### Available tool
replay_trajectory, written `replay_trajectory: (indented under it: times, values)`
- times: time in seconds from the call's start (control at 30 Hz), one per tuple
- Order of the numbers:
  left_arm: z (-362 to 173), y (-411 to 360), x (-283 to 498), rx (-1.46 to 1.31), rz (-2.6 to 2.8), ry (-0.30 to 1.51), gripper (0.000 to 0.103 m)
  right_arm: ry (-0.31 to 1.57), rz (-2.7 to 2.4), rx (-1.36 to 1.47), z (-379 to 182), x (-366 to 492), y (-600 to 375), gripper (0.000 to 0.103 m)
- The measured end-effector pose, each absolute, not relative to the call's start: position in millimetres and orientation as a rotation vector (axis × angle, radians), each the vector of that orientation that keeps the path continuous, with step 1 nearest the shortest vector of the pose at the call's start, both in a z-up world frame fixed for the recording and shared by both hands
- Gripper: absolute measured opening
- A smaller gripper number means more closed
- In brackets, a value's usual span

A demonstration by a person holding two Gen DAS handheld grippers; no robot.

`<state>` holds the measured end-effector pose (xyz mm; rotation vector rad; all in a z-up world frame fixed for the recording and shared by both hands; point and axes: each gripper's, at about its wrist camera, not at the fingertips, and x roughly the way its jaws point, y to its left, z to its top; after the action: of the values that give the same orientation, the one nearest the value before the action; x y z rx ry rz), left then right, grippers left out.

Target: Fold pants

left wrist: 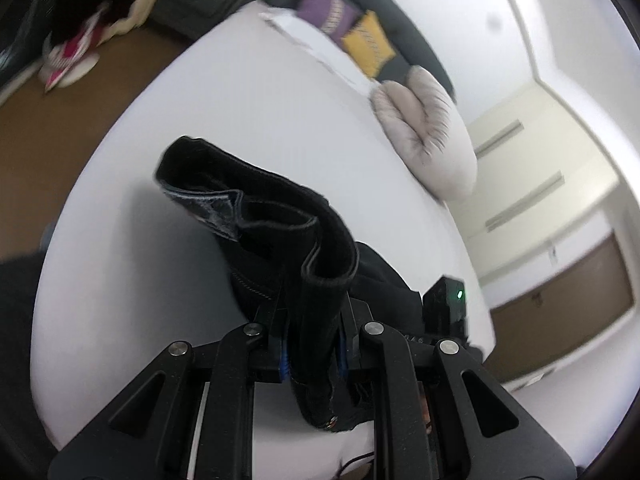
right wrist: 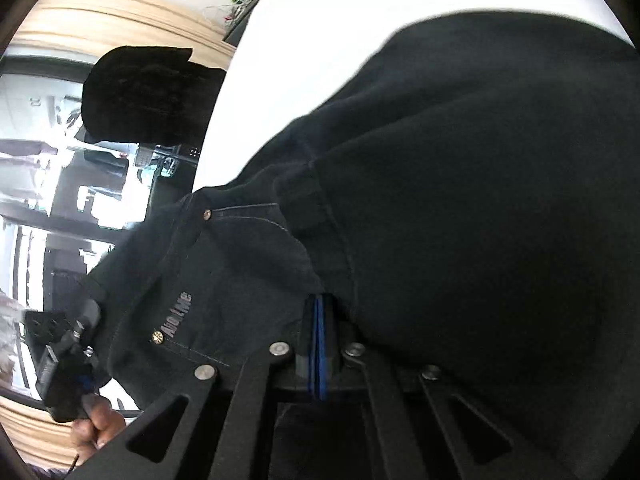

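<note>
The black pants (left wrist: 280,232) are lifted off the white bed (left wrist: 240,120), and both grippers have hold of them. The left gripper (left wrist: 314,344) has its fingers clenched on a thick bunch of the fabric, seemingly the waistband, which stands up from between the blue pads and curls open beyond them. The right gripper (right wrist: 318,344) is pressed closed, the blue pads meeting with dark cloth gathered around them; how much cloth lies between them is hard to tell, but it looks pinched near the pocket seam, beside a rivet (right wrist: 157,336) and a small printed label (right wrist: 179,314). Gripping two points along the top most likely lets the legs hang and straighten, so the pants can be laid flat on the bed for a fold. The bed's middle is bare; a pale pillow (left wrist: 432,140) and purple and yellow cushions (left wrist: 344,28) sit well apart at the head.
</note>
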<state>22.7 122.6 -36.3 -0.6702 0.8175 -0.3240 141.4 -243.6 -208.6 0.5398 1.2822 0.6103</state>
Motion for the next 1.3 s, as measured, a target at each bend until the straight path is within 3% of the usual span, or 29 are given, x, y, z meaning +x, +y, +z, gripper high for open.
replay_trajectory:
  times: [0.03,0.07,0.13,0.17,0.3,0.63,0.7,0.77,0.83,0.87,1.3]
  values:
    - [-28,109,32,-0.626,-0.343,0.813,0.015,1.262,0.605,0.538,-196,141,-248,0.015]
    - [-20,95,39,-0.583,-0.361,0.81,0.015,1.215,0.621,0.561,-181,141,-254,0.043]
    - [-11,64,44,-0.497,-0.402,0.812,0.015,1.139,0.664,0.631,-152,142,-267,0.075]
    - [-10,54,41,-0.465,-0.42,0.816,0.015,1.117,0.697,0.657,-140,144,-270,0.082]
    - [-9,2,35,-0.319,-0.482,0.82,0.015,1.1,0.842,0.587,-93,148,-256,0.089]
    - [-12,-68,26,-0.12,-0.523,0.819,0.015,1.192,0.885,0.368,-81,153,-199,0.089]
    - [-18,-69,26,-0.096,-0.538,0.821,0.015,1.174,0.865,0.34,-83,153,-200,0.078]
    - [-20,-80,24,-0.076,-0.555,0.827,0.015,1.195,0.822,0.322,-86,155,-210,0.039]
    - [-22,-91,29,-0.069,-0.572,0.835,0.015,1.189,0.78,0.335,-90,155,-226,0.022]
    - [-22,-98,30,-0.064,-0.586,0.837,0.015,1.178,0.768,0.341,-89,151,-236,0.019]
    - [-39,-237,61,0.103,-0.8,0.887,0.015,1.075,0.546,0.498,-115,131,-378,0.015]
